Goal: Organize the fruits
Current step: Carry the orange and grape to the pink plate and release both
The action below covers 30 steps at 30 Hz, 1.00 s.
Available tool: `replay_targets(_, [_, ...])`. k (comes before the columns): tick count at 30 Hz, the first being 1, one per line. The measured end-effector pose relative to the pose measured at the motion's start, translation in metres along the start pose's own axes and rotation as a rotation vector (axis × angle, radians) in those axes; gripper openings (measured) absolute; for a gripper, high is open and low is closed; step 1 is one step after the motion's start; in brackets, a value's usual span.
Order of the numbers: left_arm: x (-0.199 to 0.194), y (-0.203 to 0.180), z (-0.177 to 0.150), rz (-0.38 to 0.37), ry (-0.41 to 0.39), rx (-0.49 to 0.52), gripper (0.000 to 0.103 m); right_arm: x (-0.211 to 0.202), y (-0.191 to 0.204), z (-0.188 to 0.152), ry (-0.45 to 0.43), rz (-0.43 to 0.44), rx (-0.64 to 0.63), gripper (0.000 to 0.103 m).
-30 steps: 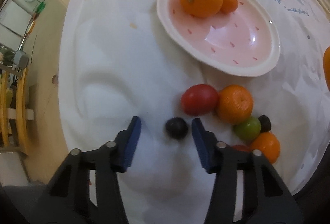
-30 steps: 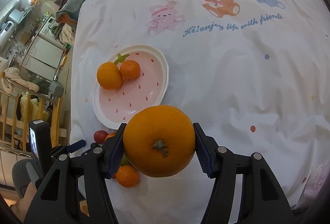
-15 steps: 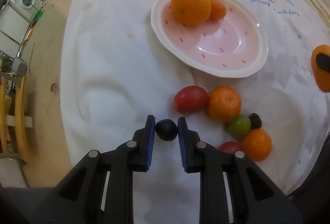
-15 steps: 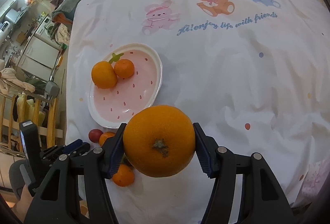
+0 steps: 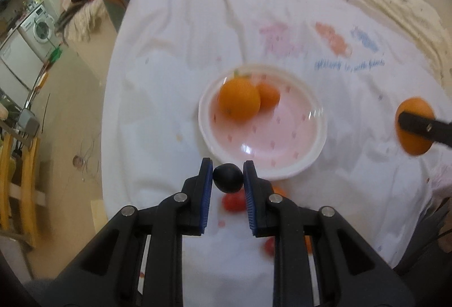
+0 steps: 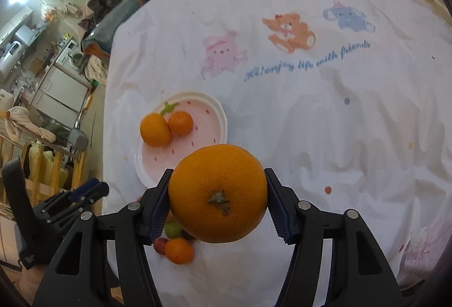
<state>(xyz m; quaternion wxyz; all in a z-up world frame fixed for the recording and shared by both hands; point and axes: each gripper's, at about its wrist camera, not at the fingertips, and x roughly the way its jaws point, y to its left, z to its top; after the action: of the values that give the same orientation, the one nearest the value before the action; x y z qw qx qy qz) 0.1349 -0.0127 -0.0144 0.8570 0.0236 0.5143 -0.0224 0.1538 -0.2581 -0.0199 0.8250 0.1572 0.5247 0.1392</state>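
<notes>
Lifted off the surface, the small dark plum (image 5: 227, 177) sits clamped in the left gripper (image 5: 227, 179) jaws; right gripper (image 6: 218, 203) jaws clasp a large round orange (image 6: 218, 192).

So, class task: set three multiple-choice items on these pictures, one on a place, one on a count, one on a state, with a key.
1. Where do the two loose oranges sit?
A. on the pink plate
B. on the floor
C. on the bear print

2. How many fruits lie on that plate?
A. five
B. two
C. none

3. What is the left gripper doing?
A. standing wide open
B. clamping a green fruit
C. clamping a small dark fruit

Key:
1 A, both rest at the plate's far side.
2 B, one larger and one smaller orange.
3 C, its blue pads press the dark fruit's sides, clear of the cloth.
</notes>
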Motion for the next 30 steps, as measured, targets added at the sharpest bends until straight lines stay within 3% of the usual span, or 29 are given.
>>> replay_targets(7, [-0.004, -0.004, 0.036, -0.002, -0.027, 0.038, 0.018, 0.004, 0.011, 0.019, -0.024, 0.005, -0.046, 0.064])
replay_targets(12, [0.013, -0.007, 0.047, 0.004, 0.009, 0.076, 0.018, 0.013, 0.012, 0.032, -0.016, -0.011, -0.081, 0.064])
replay_targets(30, [0.085, -0.008, 0.041, -0.022, 0.155, 0.072, 0.018, 0.095, 0.025, 0.064, 0.106, -0.026, -0.17, 0.064])
